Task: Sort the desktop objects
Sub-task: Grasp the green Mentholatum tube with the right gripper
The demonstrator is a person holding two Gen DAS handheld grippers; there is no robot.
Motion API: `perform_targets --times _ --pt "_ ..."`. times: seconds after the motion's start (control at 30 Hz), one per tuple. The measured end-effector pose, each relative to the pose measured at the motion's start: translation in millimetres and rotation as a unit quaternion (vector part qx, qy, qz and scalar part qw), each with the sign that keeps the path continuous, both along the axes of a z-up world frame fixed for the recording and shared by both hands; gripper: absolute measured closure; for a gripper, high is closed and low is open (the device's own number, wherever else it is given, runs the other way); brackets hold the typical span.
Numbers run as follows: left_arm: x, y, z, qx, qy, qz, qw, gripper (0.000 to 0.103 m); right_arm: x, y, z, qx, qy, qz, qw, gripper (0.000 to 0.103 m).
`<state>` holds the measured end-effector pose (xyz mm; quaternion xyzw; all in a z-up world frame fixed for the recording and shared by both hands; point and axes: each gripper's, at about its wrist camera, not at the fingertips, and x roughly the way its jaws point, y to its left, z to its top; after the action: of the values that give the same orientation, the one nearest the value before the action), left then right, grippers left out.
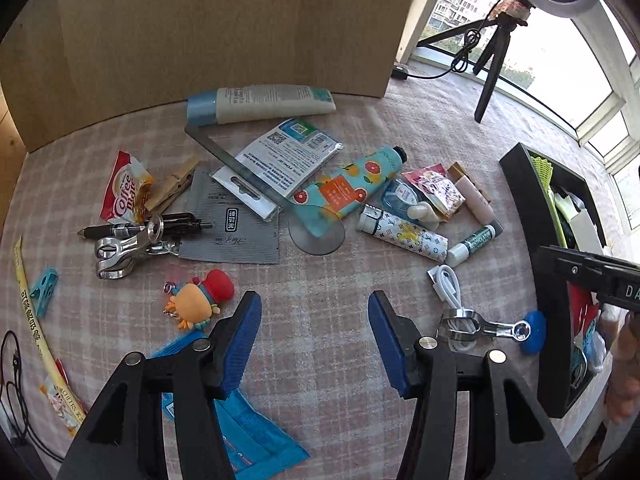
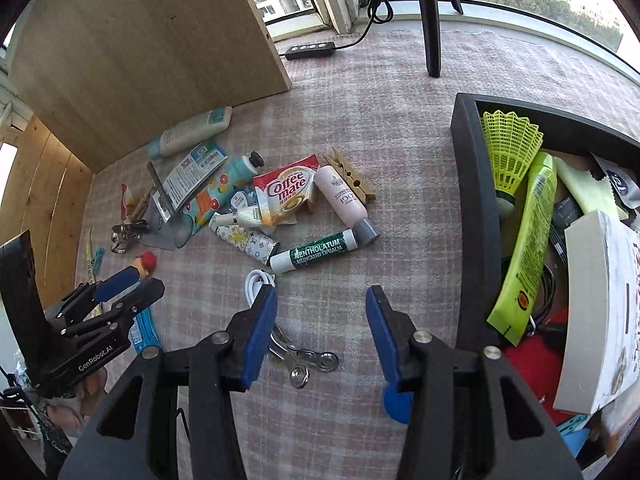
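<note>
Both claws hang empty with their blue pads apart. From the left wrist view, the left gripper (image 1: pixel 315 322) stands over bare checked cloth (image 1: pixel 320 272), nothing between its pads. Just left of it lies a small crab keyring (image 1: pixel 198 300): soft rubbery body, light, best pinched across its orange middle, not by the thin metal ring. Far of it sprawls the main clutter; the fruit-print tube (image 1: pixel 348 188) looks squashy and would slip if taken at the tapered end, so its stiffer shoulder near the black cap is the better hold. At the right stands the black tray (image 1: pixel 516 184), already part filled.

From the right wrist view, the right gripper (image 2: pixel 321 322) is likewise spread and holds nothing. A metal clip (image 2: pixel 304 360) lies just near its left pad: hard, smooth, flat to the cloth, probably prone to skate, so grip across its narrow waist. Farther off, the lip balm stick (image 2: pixel 316 254) is rigid and round; take it across the barrel, mid-length. The tray (image 2: pixel 472 200) sits right.
</note>
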<state>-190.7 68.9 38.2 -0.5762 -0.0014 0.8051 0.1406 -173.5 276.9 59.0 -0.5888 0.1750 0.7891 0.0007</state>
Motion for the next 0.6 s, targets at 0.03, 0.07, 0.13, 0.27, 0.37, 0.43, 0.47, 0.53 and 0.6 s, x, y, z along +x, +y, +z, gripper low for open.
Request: perform_targets --times 0.03,0.07,0.13,0.27,0.37,0.43,0.47,0.53,0.6 --pt "-4.4 -2.0 -2.0 0.005 -0.007 0.009 0.9999 0.051 -2.8 1.1 -1.3 -0.001 -0.003 -0.005 1.000 0.058" --pt "-8.8 -3.5 -3.8 0.009 -0.012 0.017 0.9997 0.051 -5.4 2.3 -3.0 -0.004 -0.006 -0.009 1.000 0.058" --pt "-15.2 -5.2 -6.7 0.007 -0.010 0.032 0.9994 0.051 -10.2 4.0 -8.2 -0.009 -0.014 -0.020 1.000 0.058" --pt "-15.0 6.3 -9.3 -0.033 0.022 0.015 0.9991 0.051 -16.8 6.1 -21.0 -0.011 -0.028 -0.044 0.999 0.058" --pt "-8.2 24.0 -10.8 -0.080 0.056 -0.021 0.9950 0.051 -22.1 8.8 -28.2 -0.016 -0.038 -0.063 0.997 0.058" --pt "-5.5 35.7 -12.4 -0.107 0.076 -0.046 0.9903 0.051 -25.9 9.4 -31.6 -0.018 -0.042 -0.074 0.996 0.058" --pt "-5.1 40.8 -13.7 -0.121 0.087 -0.055 0.9873 0.051 -27.7 9.3 -33.2 -0.018 -0.045 -0.078 0.996 0.058" --pt "-6.3 49.6 -17.5 -0.149 0.102 -0.069 0.9811 0.051 -32.1 7.7 -37.2 -0.019 -0.052 -0.086 0.995 0.058" --pt "-10.1 55.5 -21.6 -0.165 0.108 -0.079 0.9771 0.054 -35.9 6.0 -41.3 -0.027 -0.059 -0.095 0.993 0.058"
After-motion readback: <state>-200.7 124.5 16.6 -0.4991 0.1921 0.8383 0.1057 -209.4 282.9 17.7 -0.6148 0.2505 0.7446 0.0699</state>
